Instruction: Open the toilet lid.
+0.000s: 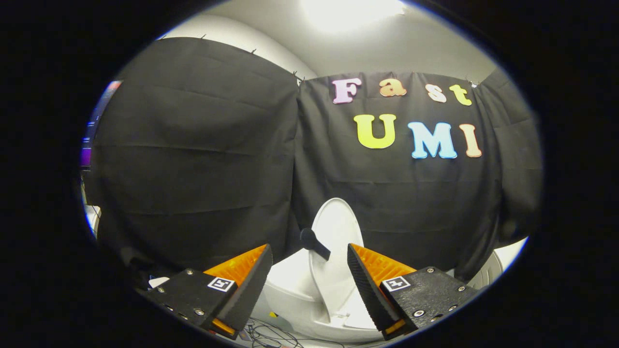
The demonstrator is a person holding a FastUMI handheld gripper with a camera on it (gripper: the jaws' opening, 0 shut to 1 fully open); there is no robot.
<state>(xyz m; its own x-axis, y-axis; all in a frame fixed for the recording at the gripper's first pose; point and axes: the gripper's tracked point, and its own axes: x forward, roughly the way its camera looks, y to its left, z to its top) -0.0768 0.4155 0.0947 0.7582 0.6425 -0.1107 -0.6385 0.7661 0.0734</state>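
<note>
Tongs [309, 285] spread wide, gripping nothing; between and just beyond the fingers stands the white toilet [295, 290], its lid [334, 241] raised upright against the black cloth wall, a dark knob [313, 241] sticking out from the lid's left edge.

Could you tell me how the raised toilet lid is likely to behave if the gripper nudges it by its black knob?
The toilet lid looks like rigid moulded plastic, so it should probably swing as one stiff piece. It stands upright above the toilet bowl, so a forward nudge may drop it shut. The black knob looks small and rounded, possibly slippery. The gripper is open, its fingers touching nothing.
</note>
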